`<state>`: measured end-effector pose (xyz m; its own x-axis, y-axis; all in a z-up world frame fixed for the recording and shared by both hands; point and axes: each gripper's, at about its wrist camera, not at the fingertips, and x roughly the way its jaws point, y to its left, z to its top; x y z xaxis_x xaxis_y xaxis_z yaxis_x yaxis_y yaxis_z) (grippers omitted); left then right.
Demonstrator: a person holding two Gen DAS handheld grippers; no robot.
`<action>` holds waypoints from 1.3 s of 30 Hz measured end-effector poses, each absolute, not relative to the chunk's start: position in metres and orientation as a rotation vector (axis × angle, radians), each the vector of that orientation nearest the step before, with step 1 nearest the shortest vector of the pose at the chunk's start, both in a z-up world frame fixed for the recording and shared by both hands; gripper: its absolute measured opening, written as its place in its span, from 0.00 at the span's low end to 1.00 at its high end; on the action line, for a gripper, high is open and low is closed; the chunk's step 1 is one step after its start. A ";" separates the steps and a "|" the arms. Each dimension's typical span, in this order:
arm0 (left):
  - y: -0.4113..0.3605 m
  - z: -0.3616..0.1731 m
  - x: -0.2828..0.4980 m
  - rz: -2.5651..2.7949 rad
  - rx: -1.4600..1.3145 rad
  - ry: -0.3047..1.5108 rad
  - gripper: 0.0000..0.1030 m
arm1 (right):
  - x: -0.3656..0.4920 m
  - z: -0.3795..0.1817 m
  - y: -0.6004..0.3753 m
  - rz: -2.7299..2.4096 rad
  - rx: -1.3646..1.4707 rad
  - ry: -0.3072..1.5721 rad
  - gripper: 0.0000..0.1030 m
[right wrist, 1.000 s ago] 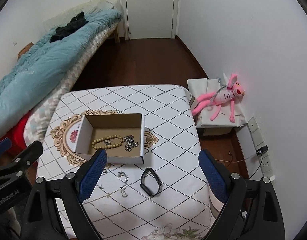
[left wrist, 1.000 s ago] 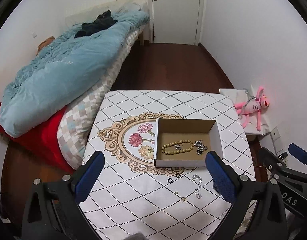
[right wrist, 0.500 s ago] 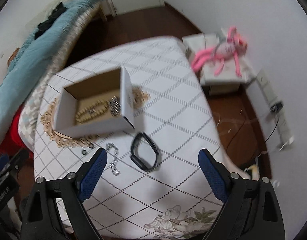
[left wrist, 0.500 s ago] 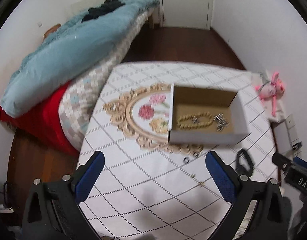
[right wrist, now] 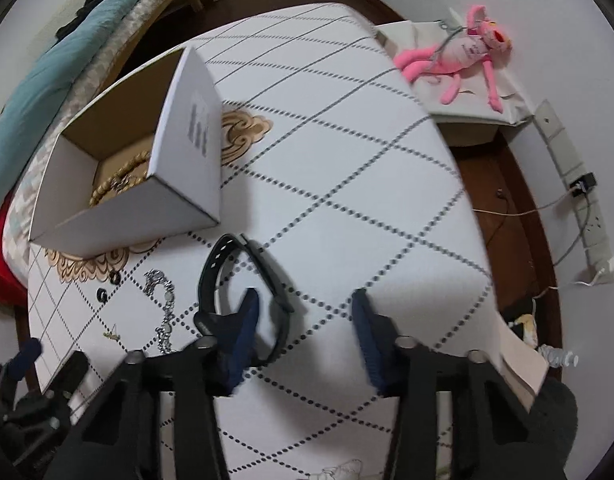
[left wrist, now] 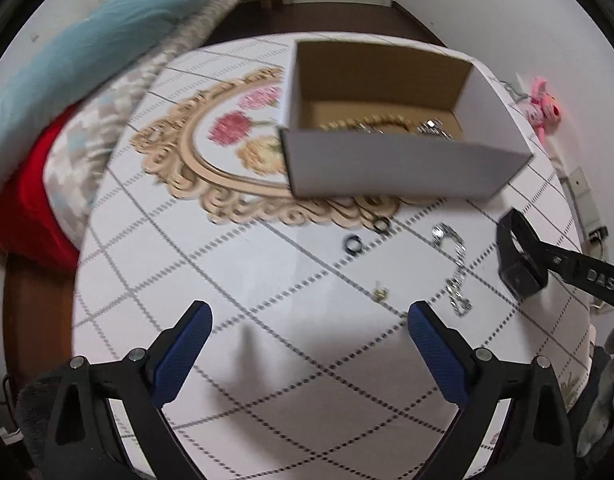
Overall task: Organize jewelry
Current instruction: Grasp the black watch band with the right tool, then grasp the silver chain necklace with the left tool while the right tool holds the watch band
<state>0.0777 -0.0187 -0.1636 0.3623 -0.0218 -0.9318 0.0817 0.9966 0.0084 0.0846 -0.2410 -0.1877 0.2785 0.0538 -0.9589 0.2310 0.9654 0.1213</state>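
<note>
while both grippers stand wide open and empty, the right gripper [right wrist: 305,306] straddles only the black band's [right wrist: 243,280] edge; closing may flick it away.

Black band [right wrist: 243,292], chain [left wrist: 453,264], rings beside box [left wrist: 387,176]

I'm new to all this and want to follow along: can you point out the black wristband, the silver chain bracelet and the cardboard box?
black wristband [right wrist: 223,256]: right wrist view, on its strap's far curve.
silver chain bracelet [left wrist: 453,264]: left wrist view, mid-chain.
cardboard box [left wrist: 403,168]: left wrist view, on its white front wall.
</note>
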 end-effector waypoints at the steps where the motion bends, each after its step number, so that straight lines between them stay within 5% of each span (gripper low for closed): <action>1: -0.022 -0.166 0.077 -0.076 0.053 1.202 0.94 | 0.085 -0.191 -0.239 -0.107 0.251 1.290 0.31; 3: -0.028 -0.168 0.075 -0.096 0.052 1.205 0.91 | 0.085 -0.191 -0.234 -0.100 0.218 1.275 0.22; 4: -0.031 -0.168 0.075 -0.105 0.056 1.202 0.91 | 0.085 -0.192 -0.230 -0.091 0.194 1.273 0.09; 17: -0.095 -0.173 0.086 -0.234 0.056 1.208 0.88 | 0.056 -0.177 -0.273 -0.142 0.297 1.213 0.08; 22: -0.119 -0.179 0.093 -0.239 0.138 1.209 0.67 | 0.053 -0.179 -0.282 -0.158 0.328 1.210 0.08; 31: -0.124 -0.185 0.097 -0.276 0.151 1.211 0.05 | 0.051 -0.181 -0.290 -0.161 0.360 1.201 0.08; 39: -0.089 -0.174 0.099 -0.294 0.023 1.225 0.00 | 0.051 -0.166 -0.289 -0.141 0.371 1.165 0.08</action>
<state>0.0991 -0.0894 -0.1736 0.3057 -0.2097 -0.9288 0.2340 0.9621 -0.1401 0.0507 -0.2893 -0.1656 0.3940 0.0823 -0.9154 0.2984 0.9306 0.2121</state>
